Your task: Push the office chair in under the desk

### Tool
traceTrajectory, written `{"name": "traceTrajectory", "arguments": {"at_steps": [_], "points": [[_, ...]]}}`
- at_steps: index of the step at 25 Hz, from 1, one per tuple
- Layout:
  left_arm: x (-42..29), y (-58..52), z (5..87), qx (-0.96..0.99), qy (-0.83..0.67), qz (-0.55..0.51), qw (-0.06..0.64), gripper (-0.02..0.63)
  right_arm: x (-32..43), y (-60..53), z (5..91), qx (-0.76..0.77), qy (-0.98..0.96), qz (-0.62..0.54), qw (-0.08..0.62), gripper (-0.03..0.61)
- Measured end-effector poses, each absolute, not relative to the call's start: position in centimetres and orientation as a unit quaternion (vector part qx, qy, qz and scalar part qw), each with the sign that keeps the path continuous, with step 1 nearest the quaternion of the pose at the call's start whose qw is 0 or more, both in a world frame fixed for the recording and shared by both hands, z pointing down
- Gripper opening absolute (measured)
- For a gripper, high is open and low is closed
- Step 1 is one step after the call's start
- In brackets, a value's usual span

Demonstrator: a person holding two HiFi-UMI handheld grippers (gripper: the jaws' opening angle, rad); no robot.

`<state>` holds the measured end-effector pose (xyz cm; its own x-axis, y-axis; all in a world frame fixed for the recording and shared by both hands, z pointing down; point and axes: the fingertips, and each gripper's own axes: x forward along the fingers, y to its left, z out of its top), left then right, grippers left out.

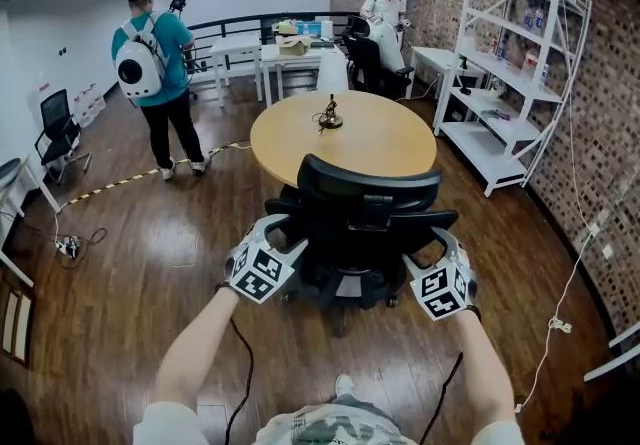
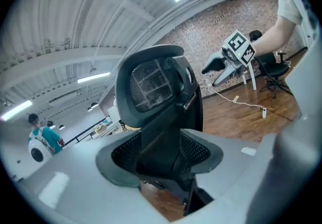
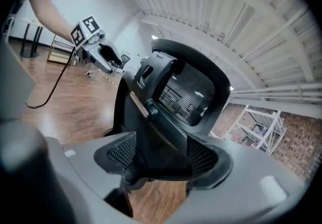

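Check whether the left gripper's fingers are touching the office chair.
Cannot tell. The left gripper view shows the office chair between the fingers, but neither contact nor a gap shows plainly; in the head view the left gripper overlaps the chair.

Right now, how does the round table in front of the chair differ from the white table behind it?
The round table has a circular, wood-coloured top; the white table has a rectangular white one. The round table is almost bare, holding one small dark object; the white table carries a cardboard box and clutter. Both stand on the wooden floor.
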<state>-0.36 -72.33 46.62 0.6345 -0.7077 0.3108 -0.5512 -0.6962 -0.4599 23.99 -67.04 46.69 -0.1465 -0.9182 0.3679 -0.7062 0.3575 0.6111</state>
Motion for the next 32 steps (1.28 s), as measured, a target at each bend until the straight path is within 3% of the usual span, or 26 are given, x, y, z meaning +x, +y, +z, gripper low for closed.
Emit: {"name": "traceTrajectory", "arguments": {"at_steps": [12,21,24,29,32], "points": [[2.9,-61.5,41.3,-0.934,0.344,-0.049,0.076,0.168,16.3,-58.7,43.2,0.582,-0.784,-0.092,0.195,0.242],[4.3,-54.5,41.4,-0.941,0.337,0.009,0.031,0.049,12.3,-52.7,41.7,0.592,-0.796,-0.075,0.103,0.137],[4.5,-52.5,41.4,-0.940,0.340,0.021,0.030,0.029,11.1,-51.0,41.4,0.591,-0.799,-0.070,0.079,0.115],[4.3,-49.7,41.5,-0.939,0.341,0.039,0.013,0.017,10.1,-48.7,42.1,0.591,-0.804,-0.038,0.048,0.000],[4.0,-49.0,41.6,-0.937,0.346,0.045,0.007,0.017,9.3,-48.1,42.6,0.581,-0.812,-0.026,0.042,0.000]]}}
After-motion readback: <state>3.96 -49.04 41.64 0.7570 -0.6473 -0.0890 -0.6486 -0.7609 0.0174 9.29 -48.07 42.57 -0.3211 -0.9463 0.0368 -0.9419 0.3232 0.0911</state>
